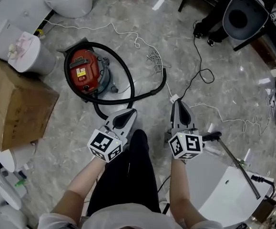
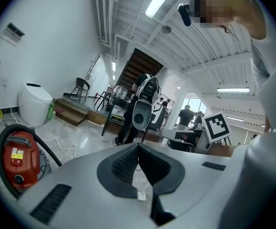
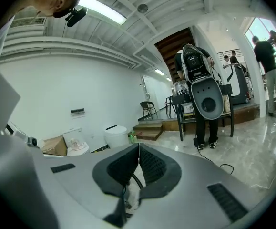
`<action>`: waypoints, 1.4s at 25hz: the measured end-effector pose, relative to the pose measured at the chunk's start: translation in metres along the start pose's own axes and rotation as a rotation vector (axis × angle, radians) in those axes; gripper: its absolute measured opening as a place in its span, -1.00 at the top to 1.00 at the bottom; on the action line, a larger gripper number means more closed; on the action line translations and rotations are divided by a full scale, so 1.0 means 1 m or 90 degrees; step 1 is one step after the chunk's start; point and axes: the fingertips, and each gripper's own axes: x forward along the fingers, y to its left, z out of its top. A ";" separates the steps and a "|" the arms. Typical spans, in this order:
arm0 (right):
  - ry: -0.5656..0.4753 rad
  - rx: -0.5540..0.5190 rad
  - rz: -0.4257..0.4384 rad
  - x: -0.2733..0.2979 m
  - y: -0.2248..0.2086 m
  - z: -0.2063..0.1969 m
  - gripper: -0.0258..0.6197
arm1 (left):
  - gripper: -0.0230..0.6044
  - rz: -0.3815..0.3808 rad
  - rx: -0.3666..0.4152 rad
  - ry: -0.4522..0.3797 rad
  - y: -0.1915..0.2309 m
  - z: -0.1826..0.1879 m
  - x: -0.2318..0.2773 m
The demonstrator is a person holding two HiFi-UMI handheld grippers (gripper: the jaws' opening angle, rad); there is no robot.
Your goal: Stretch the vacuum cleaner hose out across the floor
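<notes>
Forearms reach out from the bottom of the head view over dark trousers, each holding a gripper with a square-marker cube on it. Both the left gripper (image 1: 127, 114) and the right gripper (image 1: 179, 108) have their jaws pressed together with nothing between them, and both are above a grey marble floor (image 1: 223, 80).

Just ahead of the left gripper sits a red canister vacuum cleaner (image 1: 84, 70). Its black hose (image 1: 96, 44) is coiled in a loop around the canister, and the outer curve passes near both grippers. A thin white power cord (image 1: 142, 44) trails across the floor and crosses close to the hose. A cardboard box (image 1: 18, 104) stands to the left.

The stretching has not started. The jaws must open before they can take the hose. Pulling the hose while it is wrapped around the canister could drag or tip the cleaner. It could also snag the white cord, and a shallow grip may slip off the smooth hose.
</notes>
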 end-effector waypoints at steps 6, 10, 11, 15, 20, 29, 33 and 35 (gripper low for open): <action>-0.005 0.002 -0.022 0.018 -0.031 -0.052 0.88 | 0.90 -0.013 0.002 0.005 0.020 -0.054 0.023; 0.001 0.002 -0.027 0.031 -0.048 -0.089 0.88 | 0.90 -0.023 0.017 0.011 0.034 -0.088 0.040; 0.004 0.000 -0.027 0.034 -0.052 -0.099 0.88 | 0.90 -0.026 0.020 0.013 0.037 -0.097 0.044; 0.014 -0.004 -0.022 0.050 -0.064 -0.134 0.88 | 0.90 -0.033 0.017 0.017 0.055 -0.128 0.062; 0.025 -0.014 -0.012 0.074 -0.075 -0.178 0.88 | 0.90 -0.029 0.009 0.014 0.083 -0.166 0.082; 0.030 -0.032 0.008 0.124 -0.098 -0.263 0.88 | 0.90 -0.036 0.007 0.007 0.136 -0.246 0.122; 0.036 -0.035 0.015 0.147 -0.111 -0.311 0.88 | 0.90 -0.042 0.009 0.008 0.160 -0.289 0.144; 0.041 -0.036 0.016 0.158 -0.118 -0.336 0.88 | 0.90 -0.044 0.013 0.005 0.172 -0.310 0.155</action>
